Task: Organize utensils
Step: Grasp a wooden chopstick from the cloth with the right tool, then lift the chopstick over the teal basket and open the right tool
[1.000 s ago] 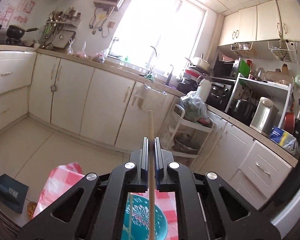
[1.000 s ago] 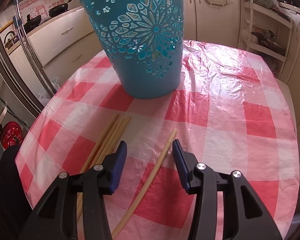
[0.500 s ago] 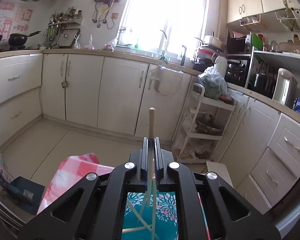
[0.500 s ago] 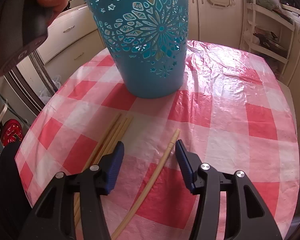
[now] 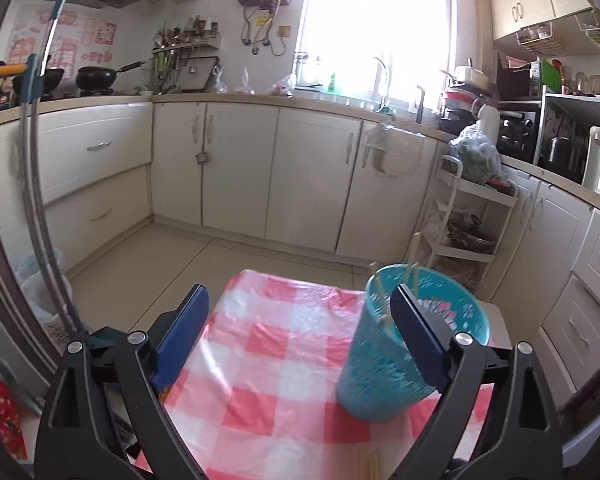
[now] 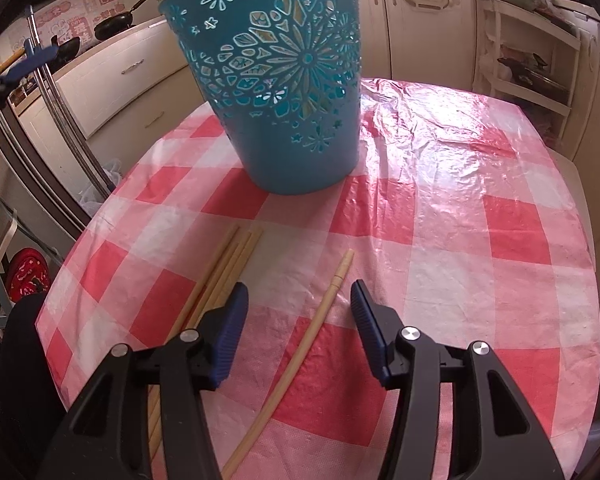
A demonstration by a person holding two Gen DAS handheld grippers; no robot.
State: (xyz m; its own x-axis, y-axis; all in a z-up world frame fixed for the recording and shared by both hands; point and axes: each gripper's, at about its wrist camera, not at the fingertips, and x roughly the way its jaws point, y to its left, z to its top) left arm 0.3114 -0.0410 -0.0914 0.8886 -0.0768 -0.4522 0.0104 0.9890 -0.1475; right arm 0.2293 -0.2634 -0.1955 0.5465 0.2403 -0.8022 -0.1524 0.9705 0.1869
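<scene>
My right hand-held gripper (image 6: 296, 300) hovers part-open over a single bamboo chopstick (image 6: 300, 344) lying on the checked cloth of the bench (image 6: 500, 200); the stick sits between the jaws, not pinched. A bundle of more chopsticks (image 6: 224, 268) lies just to its left, touching one another, near my left finger. The teal openwork basket (image 6: 284, 92) stands upright beyond them, and a few sticks already lean inside it (image 5: 414, 276).

My left hand-held gripper (image 5: 300, 320) is opening wide with nothing between its jaws, beside the basket (image 5: 400, 360).

I judge these sticks light, stiff and smooth, likely to roll or skid on the glossy plastic cloth. I'd pinch the lone one across its thicker upper half, squarely, so it doesn't pivot. The basket looks light too and could tip if nudged.

Room is fair: open cloth to the right, but the round bench edge (image 6: 80, 248) curves close on the left, so a rolling stick could drop off
</scene>
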